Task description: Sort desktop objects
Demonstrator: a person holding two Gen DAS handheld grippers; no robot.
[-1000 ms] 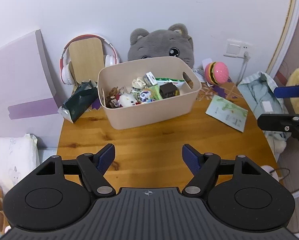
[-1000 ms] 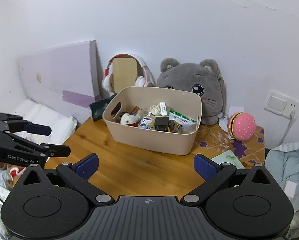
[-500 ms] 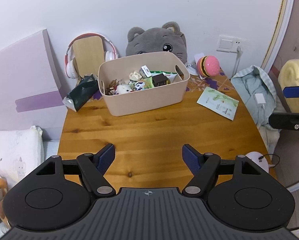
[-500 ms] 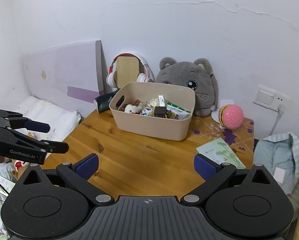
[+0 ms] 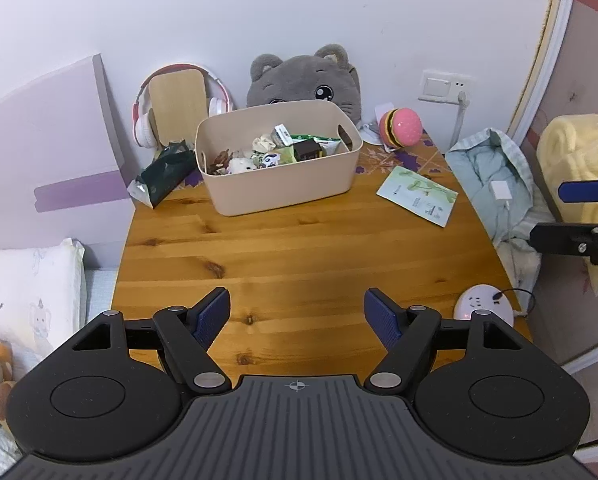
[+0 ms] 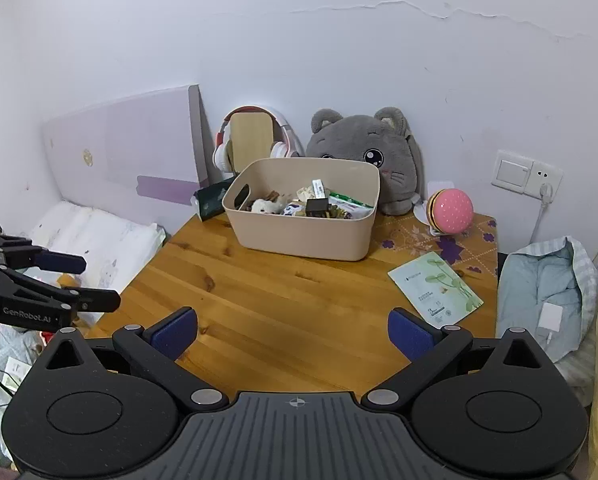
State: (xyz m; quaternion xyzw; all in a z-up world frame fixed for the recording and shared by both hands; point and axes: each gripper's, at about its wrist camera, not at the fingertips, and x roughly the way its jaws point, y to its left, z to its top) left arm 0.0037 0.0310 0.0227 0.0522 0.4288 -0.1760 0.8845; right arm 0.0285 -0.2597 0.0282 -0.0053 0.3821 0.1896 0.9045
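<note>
A beige bin [image 5: 287, 184] [image 6: 299, 236] holding several small toys and snack packets stands at the back of the wooden table [image 5: 299, 256] [image 6: 283, 308]. A green face-mask packet [image 5: 418, 195] [image 6: 435, 288] lies flat to its right. A dark green pouch [image 5: 163, 171] [image 6: 210, 199] lies left of the bin. My left gripper [image 5: 297, 315] is open and empty above the table's near edge. My right gripper [image 6: 293, 332] is open and empty, also at the near edge. Each gripper shows in the other's view, the right [image 5: 571, 216] and the left [image 6: 59, 280].
A grey cat plush [image 5: 305, 76], red-white headphones on a wooden stand [image 5: 177, 106] and a pink burger toy [image 5: 403, 127] line the wall. A white power hub [image 5: 483, 307] sits at the table's right front corner. Bedding [image 5: 495, 180] lies right, a pillow [image 5: 23, 280] left.
Both grippers have pulled back and up from the bin, so more of the table shows. Both stay open and empty.
</note>
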